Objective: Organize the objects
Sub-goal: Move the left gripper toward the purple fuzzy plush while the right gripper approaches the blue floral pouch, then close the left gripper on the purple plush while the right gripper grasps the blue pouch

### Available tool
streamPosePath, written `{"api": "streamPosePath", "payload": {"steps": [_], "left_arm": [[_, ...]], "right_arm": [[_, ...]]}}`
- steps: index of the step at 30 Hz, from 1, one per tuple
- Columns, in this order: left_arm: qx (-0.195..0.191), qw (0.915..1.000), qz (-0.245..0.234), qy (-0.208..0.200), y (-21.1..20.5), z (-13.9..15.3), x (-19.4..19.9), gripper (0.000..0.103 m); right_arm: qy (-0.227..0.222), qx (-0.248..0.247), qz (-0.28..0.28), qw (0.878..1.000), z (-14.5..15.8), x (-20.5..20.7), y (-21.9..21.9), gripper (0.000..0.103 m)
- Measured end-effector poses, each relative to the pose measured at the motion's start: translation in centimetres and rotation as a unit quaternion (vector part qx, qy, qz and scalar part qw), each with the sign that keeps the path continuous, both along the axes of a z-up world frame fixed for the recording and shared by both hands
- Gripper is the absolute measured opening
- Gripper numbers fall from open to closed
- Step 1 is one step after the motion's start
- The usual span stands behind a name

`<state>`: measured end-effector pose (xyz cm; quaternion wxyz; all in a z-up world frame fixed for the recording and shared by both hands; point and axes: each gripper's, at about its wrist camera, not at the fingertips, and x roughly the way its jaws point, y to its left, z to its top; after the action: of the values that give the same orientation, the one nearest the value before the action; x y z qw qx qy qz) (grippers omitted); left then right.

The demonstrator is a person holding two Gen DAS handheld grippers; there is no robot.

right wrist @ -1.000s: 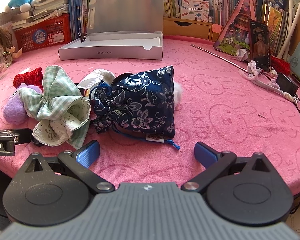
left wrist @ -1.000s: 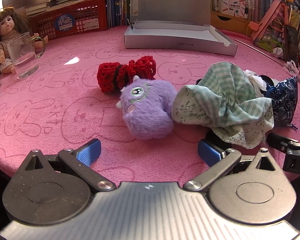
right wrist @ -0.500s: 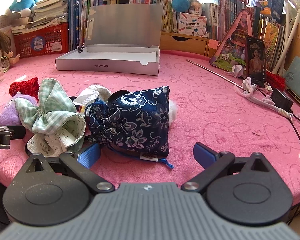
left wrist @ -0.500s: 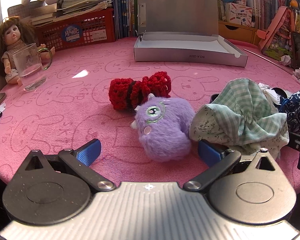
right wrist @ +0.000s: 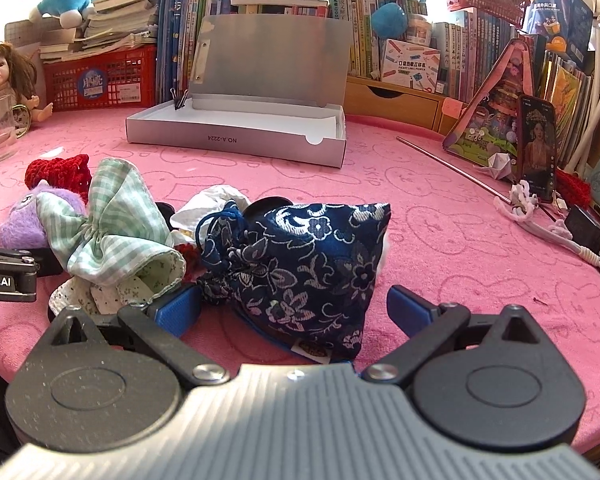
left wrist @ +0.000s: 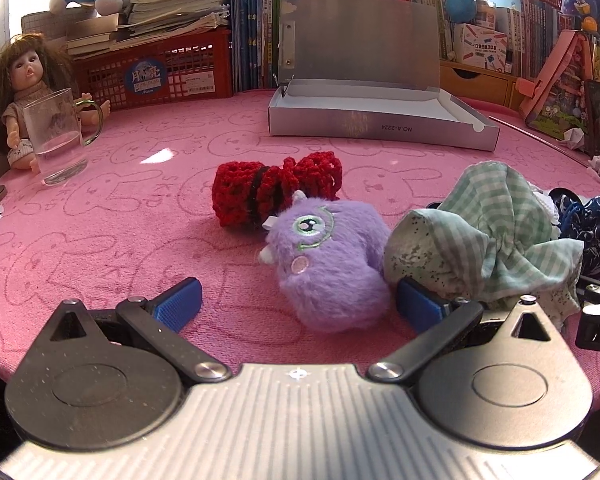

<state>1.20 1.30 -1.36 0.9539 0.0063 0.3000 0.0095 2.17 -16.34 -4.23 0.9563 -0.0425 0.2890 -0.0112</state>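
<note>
Left gripper (left wrist: 298,306) spread wide, purple plush (left wrist: 327,261) mid-frame between pads, nothing pinched. Right gripper (right wrist: 294,306) also spread, straddling navy floral pouch (right wrist: 300,264) at centre. Risk: closing left may snag gingham pouch (left wrist: 488,236) touching plush at right, dragging both. Open silver box (left wrist: 380,118) upper centre, prob. the destination.

Home, child's room: doll (left wrist: 18,92), plush toys (right wrist: 62,2), crammed bookshelf (right wrist: 480,48), pink table mat (left wrist: 140,208).
</note>
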Motion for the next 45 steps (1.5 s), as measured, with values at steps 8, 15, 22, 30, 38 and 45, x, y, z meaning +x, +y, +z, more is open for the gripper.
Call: {"api": "streamPosePath", "payload": {"steps": [8,15,22,30,38,45], "left_arm": [[0.002,0.9998,0.005,-0.02,-0.3,-0.4,-0.4,0.103],[0.035,0.9963,-0.034,-0.071,-1.0,-0.2,-0.8,0.103],[0.018,0.9964,-0.048,-0.068,-0.9,0.3,0.1,0.095],[0.009,0.9964,-0.063,-0.057,-1.1,0.0,0.4,0.083],[-0.006,0.9973,-0.06,-0.043,-0.8,-0.4,1.0,0.083],[-0.008,0.9966,-0.06,-0.056,-0.8,0.6,0.4,0.061]], "right_arm": [[-0.007,0.04,-0.012,0.999,-0.8,-0.1,-0.8,0.103],[-0.005,0.042,-0.004,0.999,-0.8,0.0,-1.1,0.103],[0.002,0.041,0.003,0.999,-0.3,-0.1,-0.9,0.097],[-0.03,0.008,0.02,0.999,0.7,-1.0,0.2,0.089],[-0.027,0.002,0.021,0.999,0.3,-0.5,0.5,0.089],[-0.047,0.012,0.009,0.999,1.1,-1.4,0.4,0.078]]}}
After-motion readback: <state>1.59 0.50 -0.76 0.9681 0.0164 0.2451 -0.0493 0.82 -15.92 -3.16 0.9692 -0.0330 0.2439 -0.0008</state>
